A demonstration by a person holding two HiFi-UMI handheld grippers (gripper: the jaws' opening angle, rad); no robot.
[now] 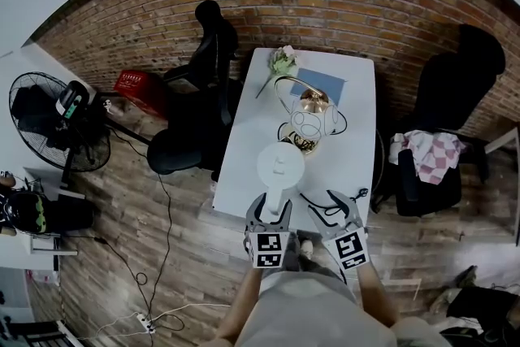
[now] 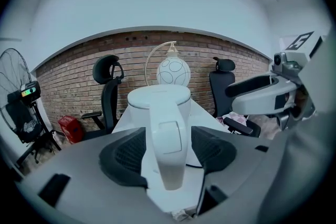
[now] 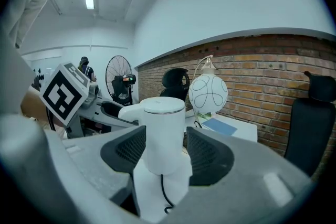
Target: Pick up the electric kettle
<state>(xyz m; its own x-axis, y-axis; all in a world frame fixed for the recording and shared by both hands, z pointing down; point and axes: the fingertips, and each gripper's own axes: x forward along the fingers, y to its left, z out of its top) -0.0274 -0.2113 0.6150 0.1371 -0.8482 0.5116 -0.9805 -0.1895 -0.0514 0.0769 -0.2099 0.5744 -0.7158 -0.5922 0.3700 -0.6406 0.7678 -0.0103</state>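
The electric kettle (image 1: 280,165), white with its lid on, stands upright at the near end of the long white worktop (image 1: 248,126). Its handle (image 2: 167,147) points back towards the person at 6 o'clock.

The left gripper (image 1: 270,206) reaches in from 6 o'clock of the kettle. Its fingers (image 2: 126,157) are spread wide, one on each side of the handle. The handle stands between the dark ribbed pads, very close to both, with no visible squeeze on it. The kettle sits on the worktop.

The right gripper (image 1: 335,203) hangs at about 4 o'clock of the kettle, beside the left one and apart from the kettle body. Its fingers (image 3: 126,152) stand apart and hold nothing. The kettle shows through the gap, farther ahead.

A black cable (image 1: 319,207) lies looped on the worktop just beyond the right gripper.

At 1 o'clock of the kettle stands a lamp with a white globe (image 1: 309,123) under a thin arched rod. Beyond it lies a blue sheet (image 1: 323,83). A pale flower (image 1: 283,59) lies at the far end, at 12 o'clock.

A black office chair (image 1: 195,118) stands at 9 o'clock of the worktop. Another chair (image 1: 443,93) at 3 o'clock carries a checked cloth (image 1: 431,152).
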